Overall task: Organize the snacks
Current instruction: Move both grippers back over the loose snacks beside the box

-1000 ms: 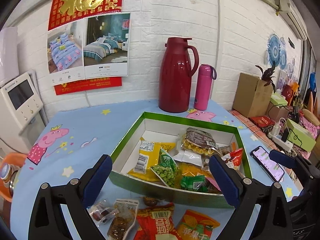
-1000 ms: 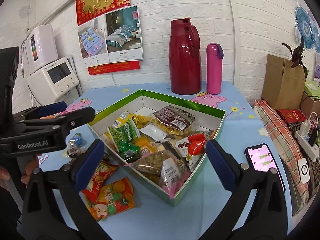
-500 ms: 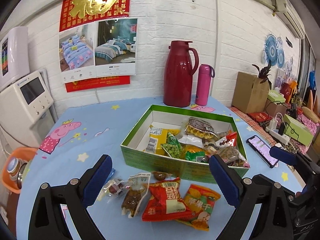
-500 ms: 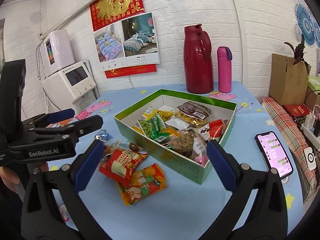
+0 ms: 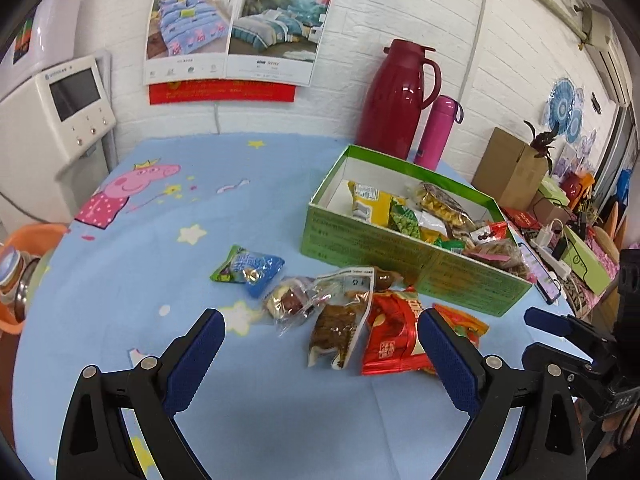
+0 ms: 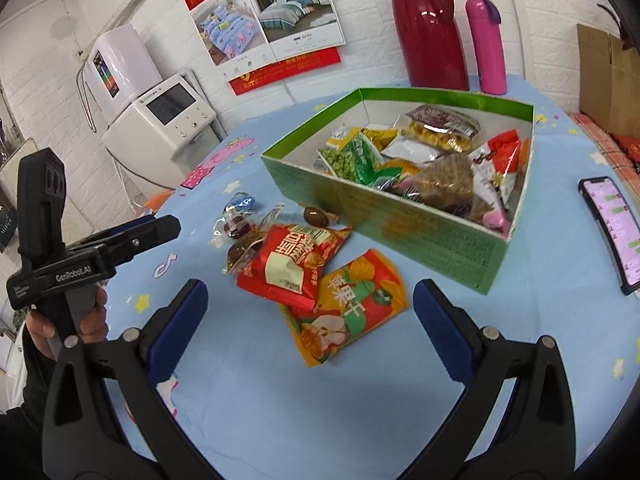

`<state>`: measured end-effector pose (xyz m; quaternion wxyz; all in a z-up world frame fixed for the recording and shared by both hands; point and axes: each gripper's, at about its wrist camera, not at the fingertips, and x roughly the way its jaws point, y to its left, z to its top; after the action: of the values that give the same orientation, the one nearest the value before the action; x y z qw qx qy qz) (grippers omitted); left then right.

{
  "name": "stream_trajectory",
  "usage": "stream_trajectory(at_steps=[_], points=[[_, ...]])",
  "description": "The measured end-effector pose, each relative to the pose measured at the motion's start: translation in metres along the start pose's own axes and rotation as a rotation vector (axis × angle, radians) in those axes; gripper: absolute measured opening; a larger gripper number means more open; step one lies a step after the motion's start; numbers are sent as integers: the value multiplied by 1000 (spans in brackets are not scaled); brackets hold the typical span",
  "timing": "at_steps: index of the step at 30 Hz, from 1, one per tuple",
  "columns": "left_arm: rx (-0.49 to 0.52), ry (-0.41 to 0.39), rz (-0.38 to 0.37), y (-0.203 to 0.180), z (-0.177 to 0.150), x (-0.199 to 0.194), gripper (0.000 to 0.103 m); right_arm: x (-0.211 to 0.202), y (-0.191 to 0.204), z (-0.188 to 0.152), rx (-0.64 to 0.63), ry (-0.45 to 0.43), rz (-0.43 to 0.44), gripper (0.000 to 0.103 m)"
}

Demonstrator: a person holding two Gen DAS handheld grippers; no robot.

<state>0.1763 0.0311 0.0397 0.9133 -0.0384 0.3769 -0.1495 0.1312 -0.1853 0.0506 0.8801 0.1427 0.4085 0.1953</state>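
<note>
A green box (image 5: 404, 254) (image 6: 404, 222) holding several snack packs stands on the blue tablecloth. Loose in front of it lie a red pack (image 5: 394, 336) (image 6: 294, 260), an orange fruit-chip pack (image 6: 348, 306) (image 5: 466, 322), a brown meat pack (image 5: 340, 320), a clear candy bag (image 5: 290, 300) (image 6: 236, 226) and a blue-green candy (image 5: 248, 268) (image 6: 240, 202). My left gripper (image 5: 320, 354) is open, empty, just short of the loose packs. My right gripper (image 6: 310, 322) is open and empty, straddling the orange pack from above.
A red thermos (image 5: 394, 98) and pink bottle (image 5: 436, 132) stand behind the box at the wall. A phone (image 6: 612, 232) lies right of the box. A white dispenser (image 5: 52, 120) stands at the left; cardboard boxes (image 5: 510, 168) and clutter at the right.
Both grippers have pulled back and away from the box, so the loose packs in front of it now show fully. Both stayed open. No snack has moved.
</note>
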Motion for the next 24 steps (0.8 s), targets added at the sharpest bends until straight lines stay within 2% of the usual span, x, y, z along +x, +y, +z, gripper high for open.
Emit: stream_trajectory(at_steps=[3, 7, 11, 13, 14, 16, 19, 20, 22, 24], points=[[-19, 52, -66, 9, -12, 5, 86, 14, 0, -1, 24, 31, 21, 102], [-22, 119, -126, 12, -35, 9, 70, 34, 14, 5, -57, 61, -5, 101], [-56, 129, -138, 20, -46, 5, 70, 68, 28, 11, -150, 103, -41, 89], [-68, 123, -133, 26, -48, 1, 70, 84, 29, 8, -161, 147, -70, 68], [-72, 120, -129, 28, -49, -1, 70, 89, 30, 4, -145, 173, -56, 63], [-76, 116, -128, 33, -50, -5, 70, 86, 39, -7, -144, 181, 5, 63], [-90, 116, -128, 38, -54, -7, 70, 74, 60, -21, -206, 208, 195, 63], [-98, 121, -134, 39, -56, -7, 70, 70, 63, -21, -228, 200, 186, 63], [-111, 134, -159, 39, -58, -3, 70, 63, 59, -14, -255, 160, 101, 63], [-120, 140, -173, 37, -58, 1, 70, 64, 44, -3, -194, 148, 79, 63]])
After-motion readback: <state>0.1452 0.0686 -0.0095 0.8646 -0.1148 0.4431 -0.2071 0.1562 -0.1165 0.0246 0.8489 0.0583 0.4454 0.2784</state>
